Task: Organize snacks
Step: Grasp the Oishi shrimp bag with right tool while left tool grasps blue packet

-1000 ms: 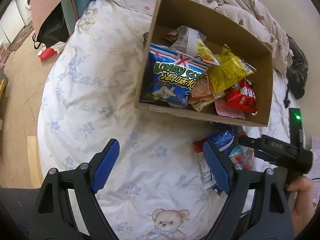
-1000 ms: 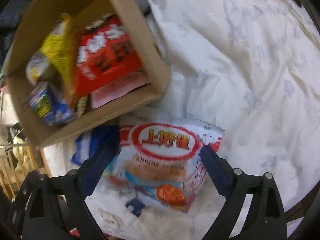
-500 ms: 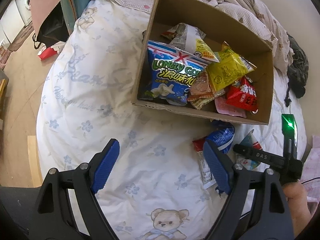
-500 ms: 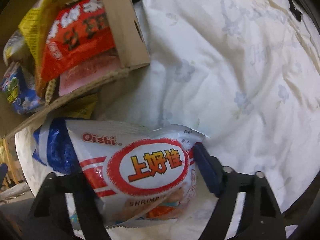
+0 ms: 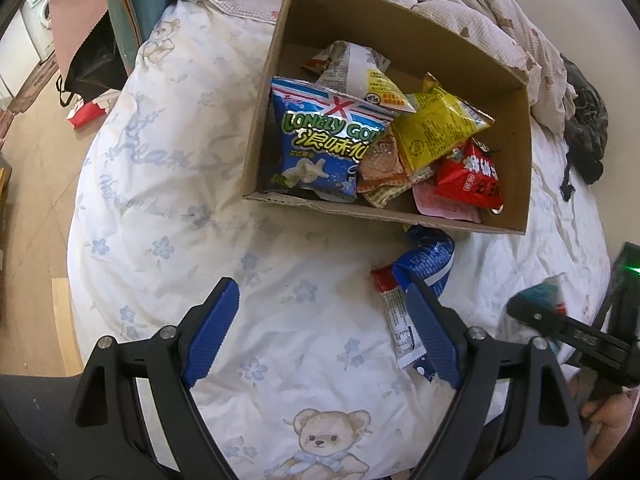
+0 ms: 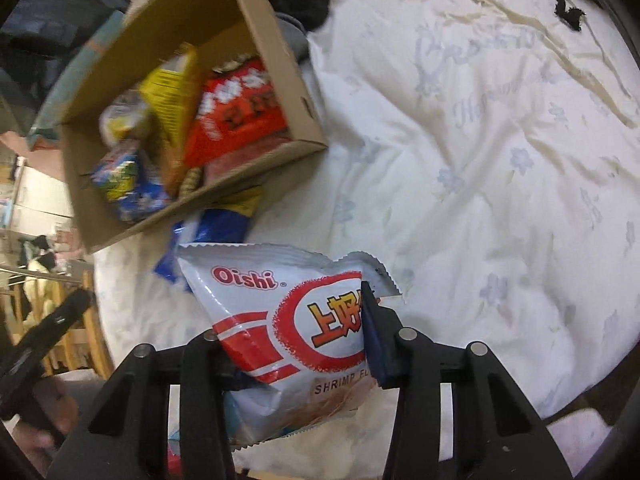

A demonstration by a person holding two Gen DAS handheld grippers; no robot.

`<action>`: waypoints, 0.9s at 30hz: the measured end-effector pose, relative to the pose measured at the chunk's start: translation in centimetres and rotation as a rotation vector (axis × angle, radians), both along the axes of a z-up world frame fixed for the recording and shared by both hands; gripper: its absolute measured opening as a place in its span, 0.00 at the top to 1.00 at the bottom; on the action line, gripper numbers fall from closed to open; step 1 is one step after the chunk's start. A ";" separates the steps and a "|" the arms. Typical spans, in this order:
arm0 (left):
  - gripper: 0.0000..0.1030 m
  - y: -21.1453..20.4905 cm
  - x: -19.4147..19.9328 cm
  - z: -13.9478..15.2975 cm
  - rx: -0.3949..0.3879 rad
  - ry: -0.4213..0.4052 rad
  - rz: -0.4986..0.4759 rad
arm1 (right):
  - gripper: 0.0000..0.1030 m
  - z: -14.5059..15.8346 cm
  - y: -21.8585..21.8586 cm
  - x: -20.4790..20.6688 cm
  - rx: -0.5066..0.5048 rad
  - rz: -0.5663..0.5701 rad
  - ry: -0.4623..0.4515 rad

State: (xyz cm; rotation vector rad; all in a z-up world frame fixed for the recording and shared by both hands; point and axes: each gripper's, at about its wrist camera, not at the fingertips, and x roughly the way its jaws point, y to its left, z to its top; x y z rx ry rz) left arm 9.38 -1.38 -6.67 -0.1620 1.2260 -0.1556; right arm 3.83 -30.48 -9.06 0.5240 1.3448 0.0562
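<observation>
Low in the right wrist view, our right gripper (image 6: 296, 340) has just been closing and its fingers now clamp the white Oishi shrimp bag (image 6: 280, 320), which a second ago lay flat on the bed (image 6: 500, 160). We judge the pick done, with the cardboard box (image 6: 276, 60) at upper left next. Our left gripper (image 5: 324, 336) hovers, fingers apart and empty, as before.

The right tool (image 6: 296, 344), its jaws just closing, pinches the Oishi shrimp bag (image 6: 280, 312) near the cardboard box (image 6: 272, 40).
</observation>
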 end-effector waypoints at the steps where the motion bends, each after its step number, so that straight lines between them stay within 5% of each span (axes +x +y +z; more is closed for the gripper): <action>1: 0.19 -0.2 0.0 0.0 0.005 -0.003 -0.006 | 0.56 0.6 -0.2 -0.6 0.018 -0.010 -0.015; 8: 0.19 -3.7 0.4 0.1 0.021 -0.009 -0.108 | 0.56 2.3 -2.0 -1.3 0.101 -0.080 -0.069; 15: 0.19 -10.1 1.9 -2.2 0.099 0.028 -0.236 | 0.55 0.4 -1.3 0.2 0.130 -0.102 -0.045; 27: 0.32 -13.7 5.3 -6.7 0.200 0.075 -0.279 | 0.55 -0.2 -1.7 0.9 0.148 -0.122 -0.028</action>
